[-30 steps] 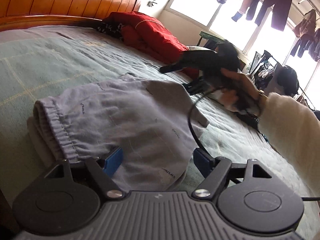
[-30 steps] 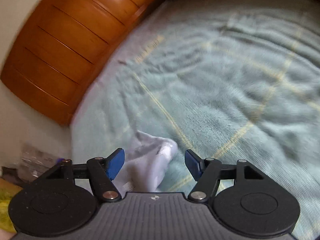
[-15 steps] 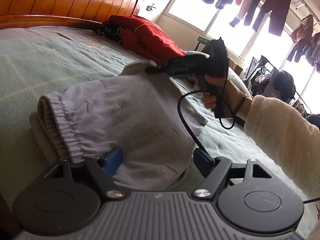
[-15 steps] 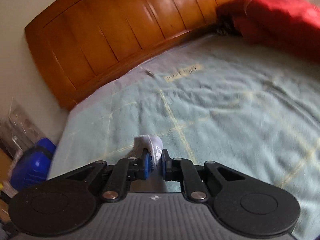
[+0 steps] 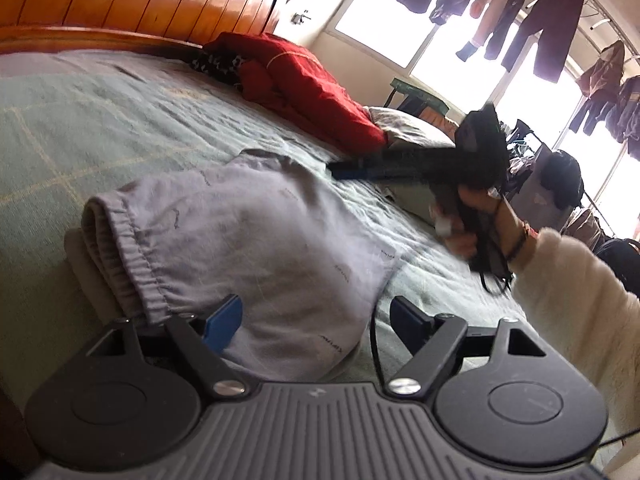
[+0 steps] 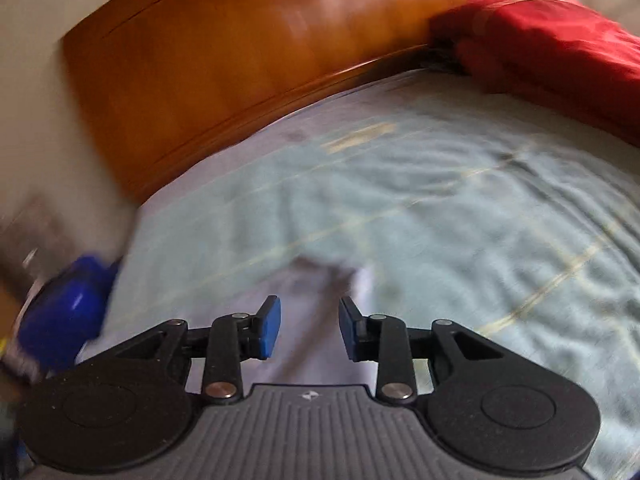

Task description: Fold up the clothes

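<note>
lying on the green bedspread [image 5: 120, 120], the lavender trousers [image 5: 256, 240] run from their waistband [image 5: 116, 248] away toward the right gripper [image 6: 309, 330]. its jaws have just been opening, nothing pinched. the left gripper [image 5: 316, 320] is nearer, spread wide beside the waistband.

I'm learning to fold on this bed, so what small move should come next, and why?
Probably draw the right tongs back off the lilac trousers. They have just been opening and the pads stand clear of the cloth below them. The trousers already lie doubled on the green blanket, with the left tongs open over them.
</note>
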